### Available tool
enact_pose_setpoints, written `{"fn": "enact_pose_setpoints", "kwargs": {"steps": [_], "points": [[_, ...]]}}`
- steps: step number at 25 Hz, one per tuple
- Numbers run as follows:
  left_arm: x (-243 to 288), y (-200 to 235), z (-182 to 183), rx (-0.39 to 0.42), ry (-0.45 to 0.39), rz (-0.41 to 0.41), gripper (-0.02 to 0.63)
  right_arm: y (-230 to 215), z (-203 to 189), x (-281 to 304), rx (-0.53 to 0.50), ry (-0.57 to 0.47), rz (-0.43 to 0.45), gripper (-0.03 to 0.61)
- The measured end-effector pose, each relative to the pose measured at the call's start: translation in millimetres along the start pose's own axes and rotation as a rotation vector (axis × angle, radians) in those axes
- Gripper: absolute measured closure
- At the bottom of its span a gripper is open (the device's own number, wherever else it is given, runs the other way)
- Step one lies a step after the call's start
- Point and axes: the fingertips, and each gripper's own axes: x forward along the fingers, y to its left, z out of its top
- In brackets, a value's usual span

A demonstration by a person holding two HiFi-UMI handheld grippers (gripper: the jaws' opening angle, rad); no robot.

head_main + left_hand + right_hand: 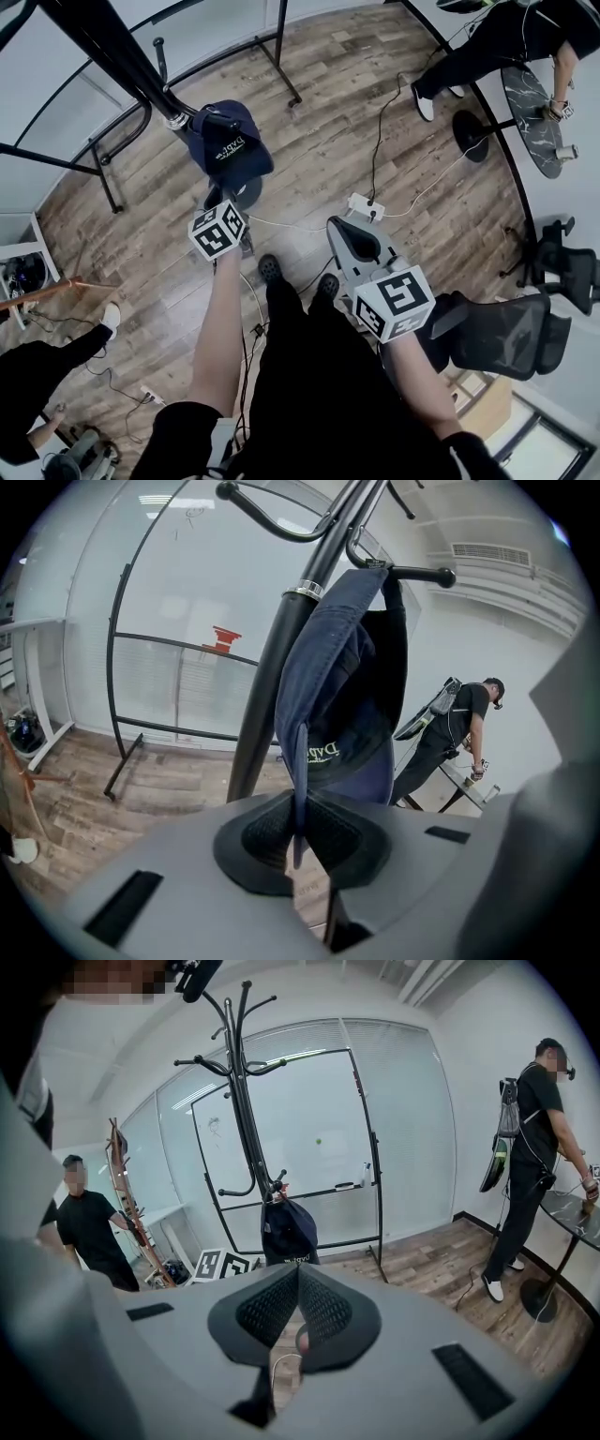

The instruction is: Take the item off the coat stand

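**A:** Where's our cap (352,696)?

**B:** It hangs from the coat stand's (267,696) peg (422,574), twelve o'clock of our left gripper (298,832). Its fingers (266,836) clench the brim's edge.

**A:** What worries us?

**B:** It's a thin hold. Tugging sideways could snag the cap on the peg and pull it from our grip. Our right gripper (298,1312), at four o'clock, is clenched empty.

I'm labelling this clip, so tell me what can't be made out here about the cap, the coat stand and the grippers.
- Print on the navy cap: left gripper view, partly covered by the cap's own brim; too small elsewhere.
- Base of the coat stand: right gripper view, behind the cap and the body of the right gripper.
- Jaws of the left gripper: head view, under its marker cube.
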Motion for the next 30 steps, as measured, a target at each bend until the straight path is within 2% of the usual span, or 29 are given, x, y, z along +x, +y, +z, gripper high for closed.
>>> {"fn": "enact_pose_setpoints", "kwargs": {"steps": [11, 25, 30], "points": [[-19.5, -17.7, 5.0, -0.021, -0.017, -0.034, 0.583, -1.9, 2.1, -4.4, 0.011, -0.023, 0.007, 0.548], [-51.6, -53.5, 1.9, 0.006, -0.012, -0.105, 0.583, 0.7, 10.1, -15.9, 0.041, -0.074, 0.026, 0.548], [-56.9, -67.9, 3.1, -0.019, -0.025, -0.133, 0.583, -6.4, 13.5, -25.0, 0.041, -0.091, 0.020, 0.548]]}}
